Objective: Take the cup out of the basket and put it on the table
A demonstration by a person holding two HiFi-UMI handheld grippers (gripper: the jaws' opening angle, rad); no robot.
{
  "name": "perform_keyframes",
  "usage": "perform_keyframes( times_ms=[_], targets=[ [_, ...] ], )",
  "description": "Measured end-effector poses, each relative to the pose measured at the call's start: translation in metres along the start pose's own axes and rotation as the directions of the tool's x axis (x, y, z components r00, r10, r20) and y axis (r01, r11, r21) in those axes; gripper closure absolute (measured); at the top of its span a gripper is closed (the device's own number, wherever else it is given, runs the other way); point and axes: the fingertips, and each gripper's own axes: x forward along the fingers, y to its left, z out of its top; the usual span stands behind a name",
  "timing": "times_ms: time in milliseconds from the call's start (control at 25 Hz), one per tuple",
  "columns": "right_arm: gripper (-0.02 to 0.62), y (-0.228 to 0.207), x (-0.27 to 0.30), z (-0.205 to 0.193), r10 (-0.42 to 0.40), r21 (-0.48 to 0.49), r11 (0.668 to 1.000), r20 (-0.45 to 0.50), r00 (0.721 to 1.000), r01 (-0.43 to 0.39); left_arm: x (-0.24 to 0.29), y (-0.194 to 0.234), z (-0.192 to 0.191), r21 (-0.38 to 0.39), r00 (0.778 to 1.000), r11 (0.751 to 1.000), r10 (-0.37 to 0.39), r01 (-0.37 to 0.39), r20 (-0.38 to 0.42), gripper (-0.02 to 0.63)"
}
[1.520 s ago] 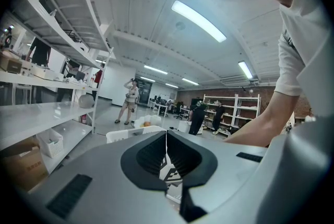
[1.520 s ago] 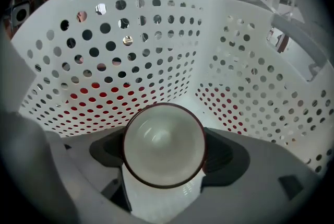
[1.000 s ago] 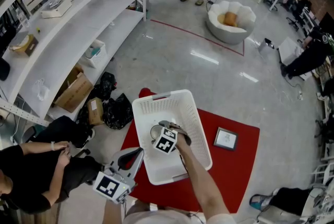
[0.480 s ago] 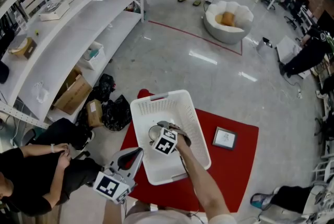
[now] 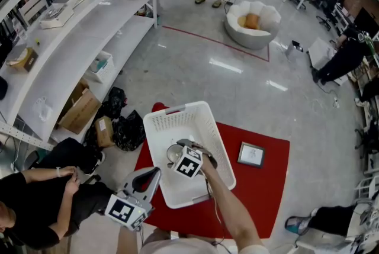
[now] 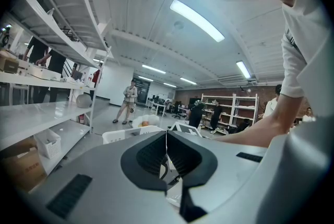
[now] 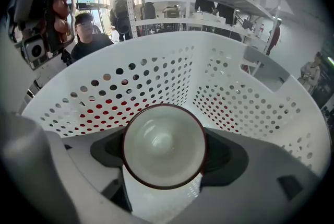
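Cup (image 7: pixel 163 145), glossy and dark-rimmed, sits clamped in the right gripper (image 7: pixel 165 153) inside the perforated basket (image 7: pixel 156 74); left gripper (image 6: pixel 166 140) clenched.

The red table (image 5: pixel 263 199) bears a basket (image 5: pixel 177 112) and frame (image 5: pixel 251 154).

Right claw (image 5: pixel 177 151) gripping, arm extended; left claw (image 5: pixel 154 172) closed.

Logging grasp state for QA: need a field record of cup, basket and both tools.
cup: in basket, between right tool's jaws, mouth facing that tool's camera
basket: white, perforated, on red surface
right tool: shut on cup, inside basket
left tool: shut, empty, outside basket
task: cup not yet out
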Motion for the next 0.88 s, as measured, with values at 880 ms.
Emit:
perform_keyframes(
  times_ms=[880],
  targets=[
    [0.183, 0.013, -0.079, 0.0, -0.057, 0.091, 0.995, 0.055, 0.997, 0.052, 0.005, -0.029, 0.001, 0.017, 0.996, 0.996, -0.087, 0.087, -0.006, 0.594]
  ],
)
